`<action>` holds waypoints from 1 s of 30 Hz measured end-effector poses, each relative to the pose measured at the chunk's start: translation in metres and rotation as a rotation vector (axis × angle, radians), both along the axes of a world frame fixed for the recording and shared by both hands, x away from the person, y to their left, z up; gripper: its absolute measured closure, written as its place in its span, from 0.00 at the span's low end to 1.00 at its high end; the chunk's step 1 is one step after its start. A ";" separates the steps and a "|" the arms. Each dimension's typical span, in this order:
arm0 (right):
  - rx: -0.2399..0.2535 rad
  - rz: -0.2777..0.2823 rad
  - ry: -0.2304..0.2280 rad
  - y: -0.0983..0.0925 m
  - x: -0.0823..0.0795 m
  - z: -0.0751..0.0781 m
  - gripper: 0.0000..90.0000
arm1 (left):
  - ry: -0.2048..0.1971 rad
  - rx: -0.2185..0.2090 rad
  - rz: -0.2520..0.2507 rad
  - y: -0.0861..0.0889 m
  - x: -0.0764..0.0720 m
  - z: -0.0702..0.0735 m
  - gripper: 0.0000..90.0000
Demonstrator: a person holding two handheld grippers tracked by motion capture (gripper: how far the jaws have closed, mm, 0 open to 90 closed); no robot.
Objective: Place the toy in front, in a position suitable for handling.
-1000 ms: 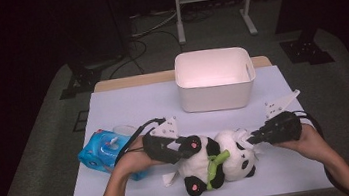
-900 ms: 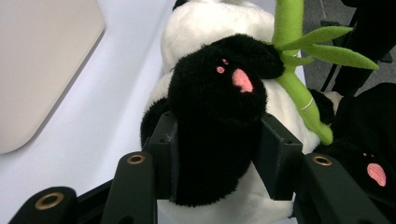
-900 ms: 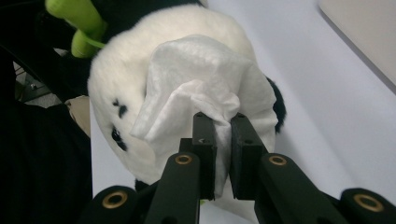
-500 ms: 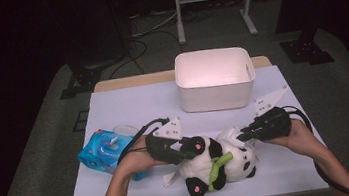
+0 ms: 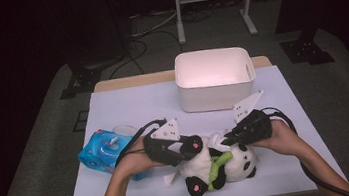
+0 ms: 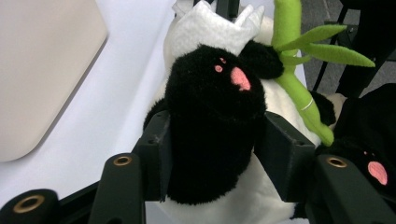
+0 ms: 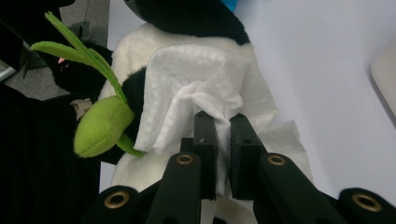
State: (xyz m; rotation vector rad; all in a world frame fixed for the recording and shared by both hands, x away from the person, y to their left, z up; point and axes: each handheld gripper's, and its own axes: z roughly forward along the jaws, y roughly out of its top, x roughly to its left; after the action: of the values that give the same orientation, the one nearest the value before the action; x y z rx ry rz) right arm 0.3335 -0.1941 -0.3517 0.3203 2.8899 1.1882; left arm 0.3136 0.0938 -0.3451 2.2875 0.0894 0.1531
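A dark room with black stands and cables on the floor surrounds a surface (image 5: pixel 128 108) covered in a pale sheet, and at its far side, a little right of centre, stands an empty white bin (image 5: pixel 214 78). On the near half lies a plush panda (image 5: pixel 218 165), black and white with a green bamboo sprig sewn to its front, sprawled between the person's two hands; a blue tissue pack (image 5: pixel 102 151) rests to its left, near the left edge. The left hand-held gripper (image 5: pixel 189 149) has its jaws around one black, pink-padded paw of the panda (image 6: pixel 212 121); those jaws have just been opening, yet the pads look pressed against the fur on both sides. The right hand-held gripper (image 5: pixel 228 139) is nearly closed and pinches a bunched fold of a white tissue (image 7: pixel 196 93), which is draped over the toy's white body. The panda should be light, soft and squashy, so a limb gives a firm, safe hold and nothing can break. The tissue is thin, limp and easily torn; it is best held at a gathered fold, as now, and drawn across the fur gently, since plush may snag it.
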 end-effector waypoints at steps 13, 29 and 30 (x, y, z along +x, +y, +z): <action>0.004 -0.023 0.018 -0.015 -0.007 0.001 0.92 | 0.023 0.017 -0.003 -0.010 0.003 0.000 0.56; 0.069 0.034 -0.018 0.013 -0.006 0.024 0.92 | 0.008 -0.002 -0.027 -0.022 -0.002 0.010 0.60; 0.063 0.035 -0.024 0.015 -0.005 0.025 0.92 | 0.008 0.002 -0.025 -0.023 -0.001 0.010 0.60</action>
State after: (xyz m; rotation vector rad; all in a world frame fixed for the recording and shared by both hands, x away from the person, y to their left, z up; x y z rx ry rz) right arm 0.3280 -0.1786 -0.3262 0.2552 2.8542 1.2815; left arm 0.3125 0.0710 -0.3350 2.2905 0.0650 0.1306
